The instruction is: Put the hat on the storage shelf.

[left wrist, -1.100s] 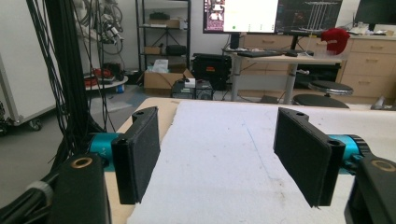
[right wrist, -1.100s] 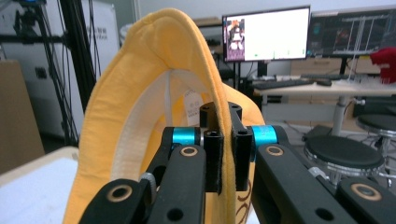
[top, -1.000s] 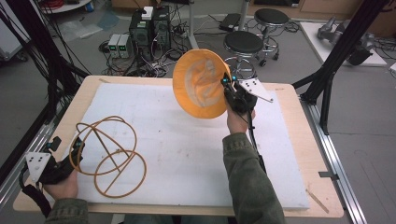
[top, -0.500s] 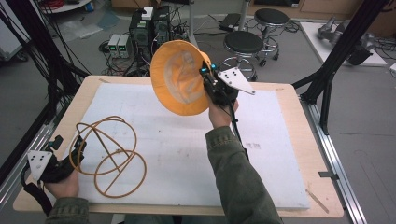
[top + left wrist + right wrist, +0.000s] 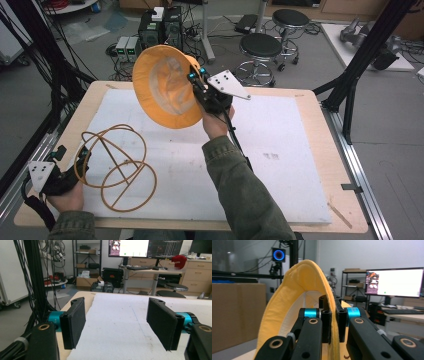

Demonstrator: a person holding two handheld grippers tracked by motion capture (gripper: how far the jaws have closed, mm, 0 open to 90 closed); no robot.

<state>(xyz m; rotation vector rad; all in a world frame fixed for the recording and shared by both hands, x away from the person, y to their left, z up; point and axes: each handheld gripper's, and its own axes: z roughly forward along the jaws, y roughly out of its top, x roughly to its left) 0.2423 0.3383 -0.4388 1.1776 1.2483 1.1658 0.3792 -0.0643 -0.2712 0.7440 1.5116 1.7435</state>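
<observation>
An orange-yellow bucket hat [image 5: 167, 92] hangs in the air over the far middle of the table, its pale inner side turned toward the high view. My right gripper [image 5: 198, 84] is shut on the hat's brim; in the right gripper view the brim [image 5: 294, 290] is pinched between the two black jaws of the gripper [image 5: 332, 302]. An orange wire frame [image 5: 115, 167] of crossed hoops stands on the white board at the near left. My left gripper [image 5: 77, 162] rests just left of it, open, with nothing between its jaws in the left gripper view [image 5: 117, 325].
A white foam board [image 5: 280, 150] covers the wooden table [image 5: 320, 115]. Black frame posts [image 5: 365, 55] rise at the right and left sides. Two stools [image 5: 260, 47] and electronics boxes stand on the floor beyond the far edge.
My right gripper has carried the hat leftward and upward, toward the far middle. The hat's inner side has turned more into view. The left hand and wire frame have stayed put.
</observation>
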